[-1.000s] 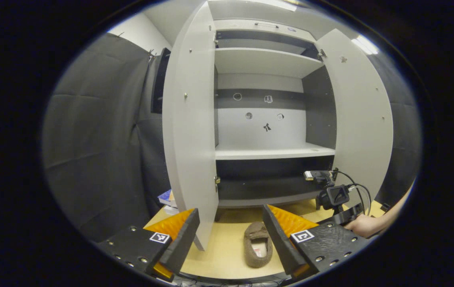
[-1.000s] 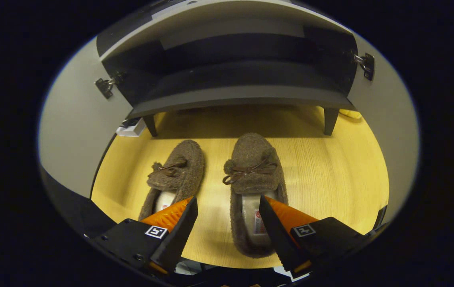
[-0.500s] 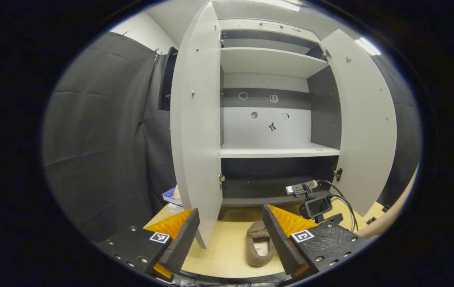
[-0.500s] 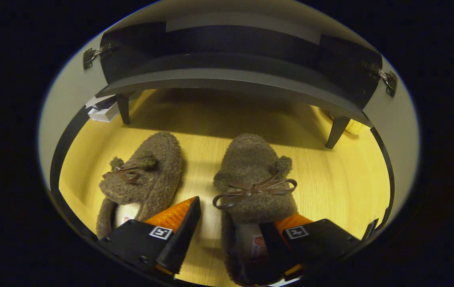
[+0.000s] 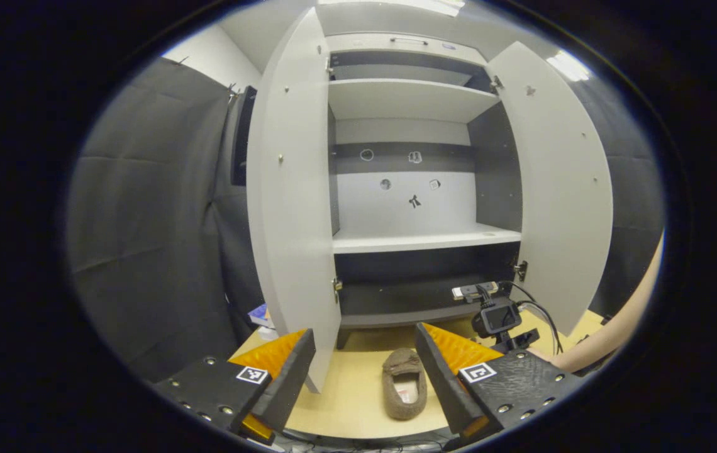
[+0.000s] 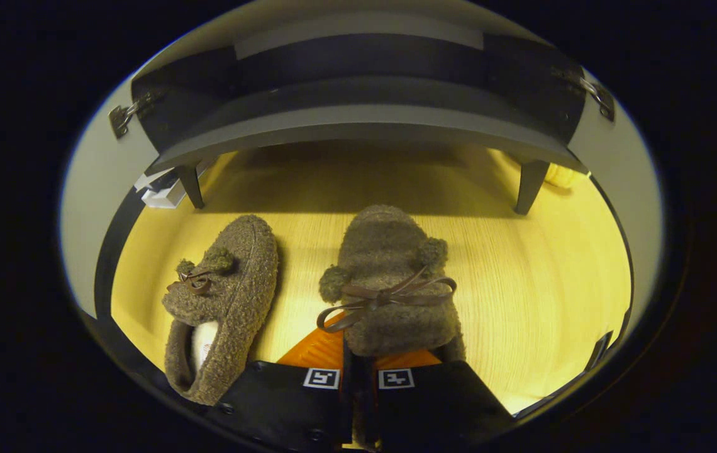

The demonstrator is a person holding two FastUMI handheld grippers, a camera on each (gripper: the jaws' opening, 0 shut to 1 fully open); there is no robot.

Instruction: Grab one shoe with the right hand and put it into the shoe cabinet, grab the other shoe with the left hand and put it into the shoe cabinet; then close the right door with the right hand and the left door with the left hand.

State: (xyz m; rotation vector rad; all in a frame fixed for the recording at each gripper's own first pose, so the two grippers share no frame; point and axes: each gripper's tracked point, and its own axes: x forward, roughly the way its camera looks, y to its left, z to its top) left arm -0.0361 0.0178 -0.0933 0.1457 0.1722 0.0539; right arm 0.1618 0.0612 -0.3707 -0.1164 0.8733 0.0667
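Note:
Two brown fuzzy slippers lie on the yellow wood floor in front of the open shoe cabinet [image 6: 358,119]. In the right gripper view, my right gripper [image 6: 358,360] is shut on the rim of the right slipper [image 6: 390,283], whose toe points at the cabinet. The left slipper [image 6: 223,302] lies free beside it. In the left gripper view, my left gripper [image 5: 365,333] hangs open and holds nothing, back from the cabinet. One slipper [image 5: 404,384] shows between its fingers, and the right gripper [image 5: 497,318] is low by the bottom shelf [image 5: 409,302].
Both doors stand wide open, the left door [image 5: 289,207] and the right door [image 5: 560,189]. The cabinet stands on short legs [image 6: 531,185]. Books [image 5: 262,314] lie left of the cabinet. A person's forearm [image 5: 610,333] reaches in from the right.
My right gripper moved forward and down onto the right slipper and went from open to shut on its rim. The left gripper stayed open and only swayed slightly.

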